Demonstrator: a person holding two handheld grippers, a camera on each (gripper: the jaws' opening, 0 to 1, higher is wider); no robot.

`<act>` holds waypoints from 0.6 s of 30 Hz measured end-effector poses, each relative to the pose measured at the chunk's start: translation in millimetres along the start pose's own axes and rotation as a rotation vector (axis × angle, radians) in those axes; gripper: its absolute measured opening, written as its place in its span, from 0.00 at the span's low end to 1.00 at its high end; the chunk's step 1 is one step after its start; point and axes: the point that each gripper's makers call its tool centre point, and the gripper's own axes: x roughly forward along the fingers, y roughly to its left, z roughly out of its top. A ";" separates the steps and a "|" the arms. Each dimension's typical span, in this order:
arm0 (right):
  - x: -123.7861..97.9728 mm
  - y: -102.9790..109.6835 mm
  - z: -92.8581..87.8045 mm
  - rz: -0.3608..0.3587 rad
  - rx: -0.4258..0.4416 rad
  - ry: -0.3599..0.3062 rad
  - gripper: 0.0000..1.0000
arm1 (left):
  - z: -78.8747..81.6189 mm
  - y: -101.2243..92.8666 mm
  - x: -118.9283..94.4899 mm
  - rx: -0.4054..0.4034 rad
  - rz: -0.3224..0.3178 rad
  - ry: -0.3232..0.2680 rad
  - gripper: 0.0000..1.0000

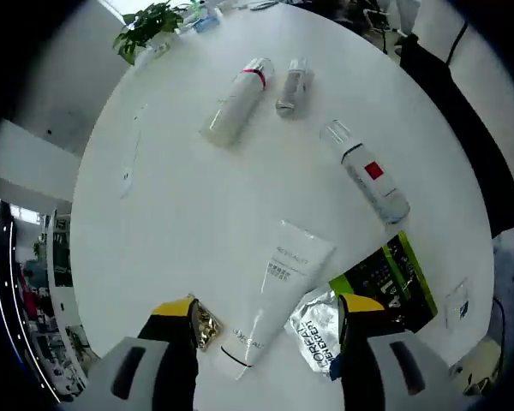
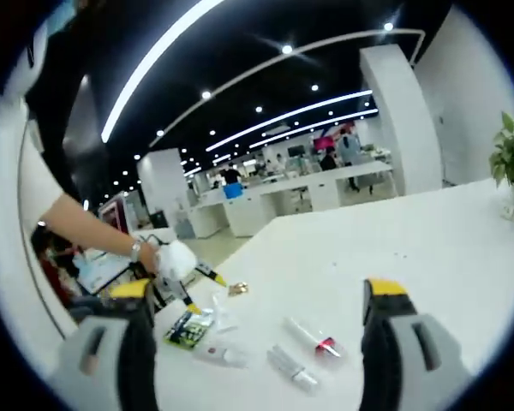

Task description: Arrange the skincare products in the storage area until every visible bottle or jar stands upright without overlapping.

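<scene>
Left gripper view: left gripper (image 1: 265, 330) held above the round white table (image 1: 180, 205), jaws spread wide, nothing between them. Directly between the jaw tips, lying flat on the table: white squeeze tube (image 1: 277, 294), cap end nearest the camera. Just beside the tube's cap, by one jaw: small gold item (image 1: 207, 325), identity unclear. On the tube's other side, touching or nearly so: crumpled silver sachet (image 1: 315, 330), and past it a black-and-green packet (image 1: 385, 278). Beyond the tube, all lying on their sides and apart from one another: white bottle with red square label (image 1: 366, 171), small silver bottle (image 1: 293, 86), white bottle with red band (image 1: 237, 100). At the table's far edge: potted plant (image 1: 148, 28). Right gripper view: right gripper (image 2: 257, 317) raised over the same table, jaws parted, empty. Person's gloved hand (image 2: 173, 258) seen holding the left gripper near the products.
</scene>
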 end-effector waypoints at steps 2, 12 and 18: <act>-6.5 -1.3 0.2 -0.008 -0.018 0.009 0.99 | 2.4 -1.6 9.0 0.064 -0.024 0.018 0.61; -11.9 -25.2 6.9 -0.077 0.006 0.004 0.99 | -3.5 -7.7 43.3 0.196 -0.118 0.107 0.50; 5.4 -29.9 6.7 -0.079 0.015 0.007 0.99 | -5.3 -13.0 45.0 0.171 -0.240 0.110 0.45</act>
